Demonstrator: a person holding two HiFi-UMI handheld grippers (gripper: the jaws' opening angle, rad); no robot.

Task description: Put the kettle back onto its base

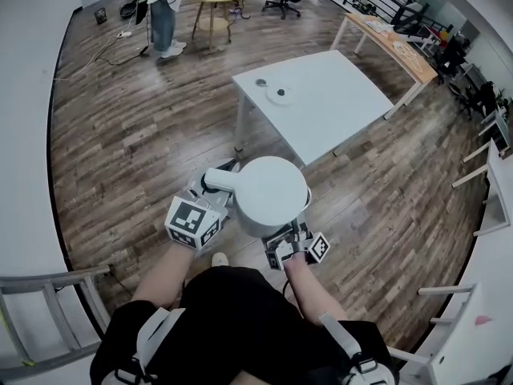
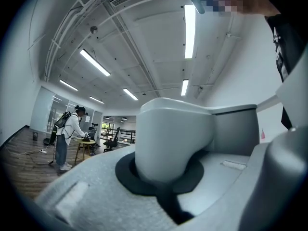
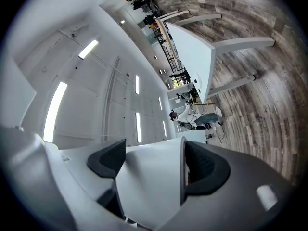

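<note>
Head view: the kettle (image 1: 272, 192) hangs over the floor (image 1: 136, 143), short of the tabletop (image 1: 345, 111) bearing its base (image 1: 280, 96). Left gripper view: the left tool (image 2: 166, 174) clamps the kettle's handle (image 2: 173, 134). Right gripper view: the right tool's (image 3: 154, 170) pads (image 3: 204, 165) pinch the kettle's white edge.

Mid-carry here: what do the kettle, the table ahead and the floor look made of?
The kettle looks like matte white plastic: smooth moulded shell, soft sheen, no metallic glint. The table has a flat white top and legs with an even satin surface; laminate or painted board, I cannot tell which. The floor shows brown planks with grain and staggered joints: wood or wood-look vinyl.
</note>
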